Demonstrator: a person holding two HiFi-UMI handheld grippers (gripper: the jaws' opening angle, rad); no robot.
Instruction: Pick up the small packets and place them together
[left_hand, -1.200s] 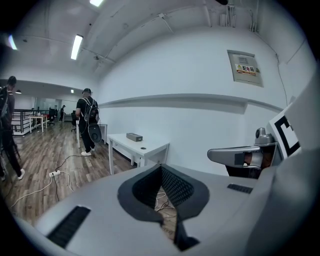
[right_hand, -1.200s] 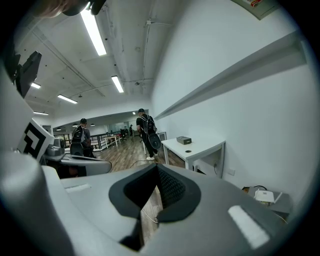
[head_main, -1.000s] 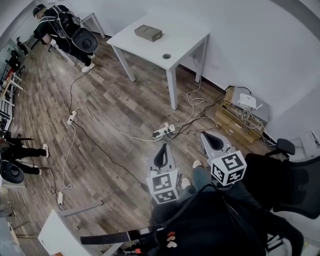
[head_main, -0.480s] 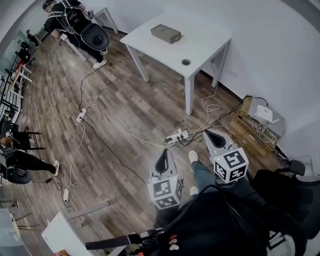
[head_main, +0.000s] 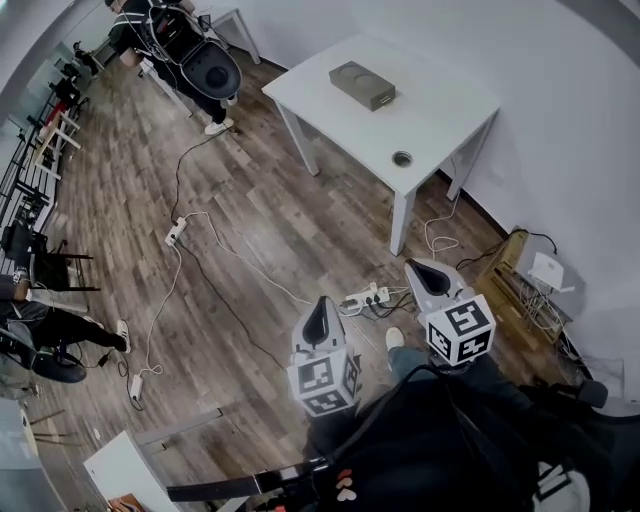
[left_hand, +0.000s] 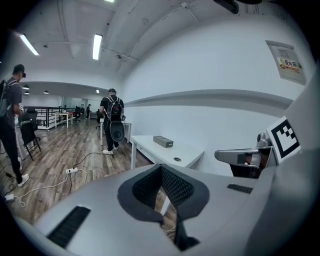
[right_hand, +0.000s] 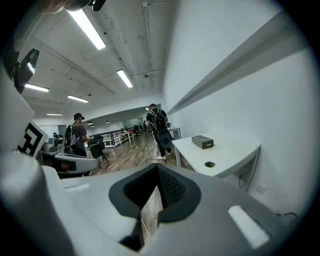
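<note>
The left gripper (head_main: 322, 304) and the right gripper (head_main: 418, 268) are held side by side above the wooden floor (head_main: 250, 230), both aimed toward a white counter (head_main: 440, 110). In the left gripper view the fingers (left_hand: 172, 187) are closed tip to tip with nothing between them. A sliver of floor shows through the slot behind the tips. The right gripper view shows the same: its fingers (right_hand: 170, 190) are together and empty.

The small packets cannot be made out in any view. The only thing lying on the counter is a flat grey-brown box (head_main: 362, 85), well ahead of both grippers, and nothing on it can be read from here. A round cable hole (head_main: 403, 158) sits near the counter's front edge.

Much of the lower head view is filled by the holder's dark clothing (head_main: 440, 440), which hides the floor beneath. Only the tip of a shoe (head_main: 394, 338) sticks out. A power strip (head_main: 366, 298) with tangled cables lies just beyond the grippers.

A person with a backpack (head_main: 190, 50) stands at the far side, partly cut off by the picture's top edge. Another person (left_hand: 10, 115) is clipped by the left gripper view's dark rim.
</note>
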